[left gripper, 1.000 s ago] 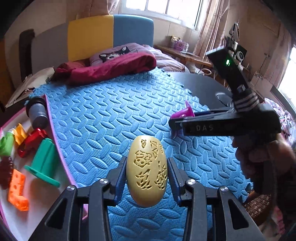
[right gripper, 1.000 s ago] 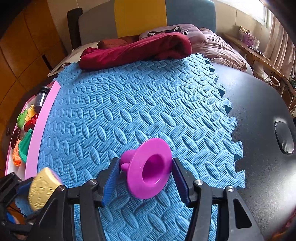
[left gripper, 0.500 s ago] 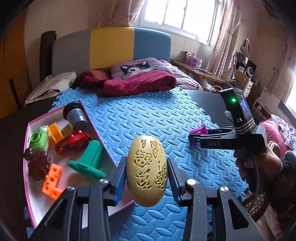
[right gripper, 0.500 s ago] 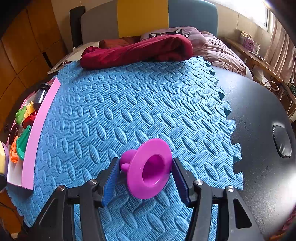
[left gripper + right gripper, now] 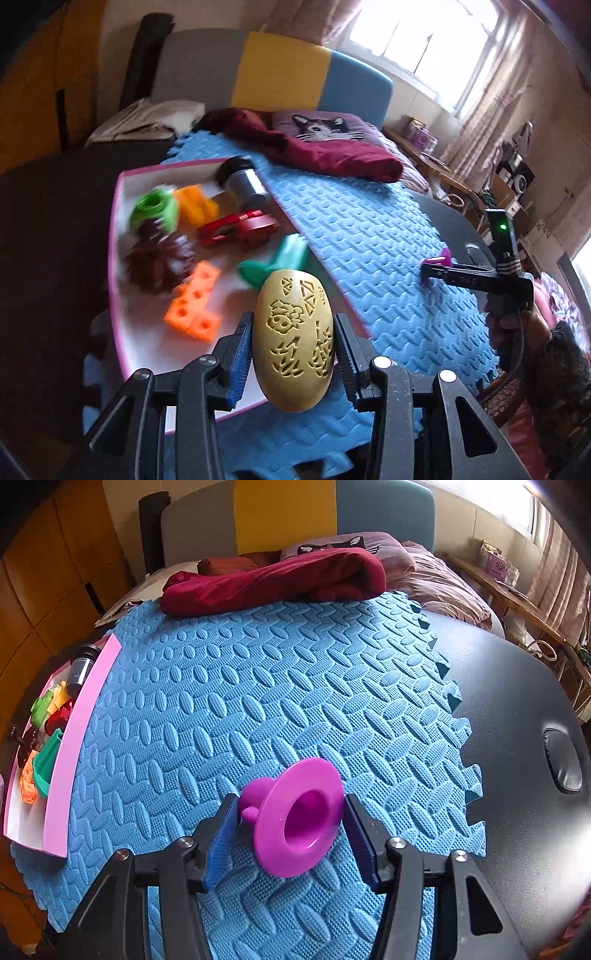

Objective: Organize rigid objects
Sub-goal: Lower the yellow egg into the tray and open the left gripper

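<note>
A yellow egg (image 5: pixel 294 341) is being pinched upright by the left tongs (image 5: pixel 293 354), above the near corner of a pink tray (image 5: pixel 117 229) where an orange block (image 5: pixel 195 308) and green cone (image 5: pixel 275 264) are lying. A purple funnel (image 5: pixel 299 821) is being pinched by the right tongs (image 5: pixel 291 834), over the blue mat (image 5: pixel 258 686).

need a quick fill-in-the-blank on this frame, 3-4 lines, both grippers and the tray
1. The left gripper is shut on a carved egg whose colour is ____.
2. The right gripper holds a magenta flanged piece above the ____ foam mat.
3. The tray has a rim coloured ____.
4. The stepped block of holed cubes in the tray is coloured ____.

Missing words: yellow; blue; pink; orange
</note>
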A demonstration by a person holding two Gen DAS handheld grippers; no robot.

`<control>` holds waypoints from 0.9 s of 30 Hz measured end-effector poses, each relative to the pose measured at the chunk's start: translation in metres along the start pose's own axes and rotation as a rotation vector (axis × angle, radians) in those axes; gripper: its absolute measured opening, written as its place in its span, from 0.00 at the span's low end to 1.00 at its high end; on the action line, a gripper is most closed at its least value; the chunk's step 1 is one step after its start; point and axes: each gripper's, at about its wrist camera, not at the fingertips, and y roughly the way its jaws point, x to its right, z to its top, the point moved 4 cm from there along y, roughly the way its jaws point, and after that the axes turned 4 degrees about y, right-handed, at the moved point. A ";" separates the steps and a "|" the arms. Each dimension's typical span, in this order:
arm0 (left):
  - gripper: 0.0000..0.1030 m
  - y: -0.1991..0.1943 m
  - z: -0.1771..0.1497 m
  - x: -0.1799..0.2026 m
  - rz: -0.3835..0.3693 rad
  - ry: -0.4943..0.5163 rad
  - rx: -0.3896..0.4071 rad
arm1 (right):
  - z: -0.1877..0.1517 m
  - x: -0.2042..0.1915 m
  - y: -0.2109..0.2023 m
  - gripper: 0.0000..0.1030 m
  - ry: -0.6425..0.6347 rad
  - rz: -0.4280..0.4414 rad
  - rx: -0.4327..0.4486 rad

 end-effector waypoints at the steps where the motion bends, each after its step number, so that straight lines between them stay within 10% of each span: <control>1: 0.41 -0.002 -0.004 -0.010 0.003 -0.020 -0.006 | 0.000 -0.001 0.000 0.55 -0.002 0.002 -0.001; 23: 0.31 0.052 -0.006 -0.046 0.103 0.008 -0.107 | 0.001 -0.002 0.000 0.55 -0.012 0.002 -0.001; 27: 0.59 0.039 -0.009 -0.049 0.116 -0.025 -0.086 | 0.001 -0.001 0.000 0.56 -0.004 0.007 -0.003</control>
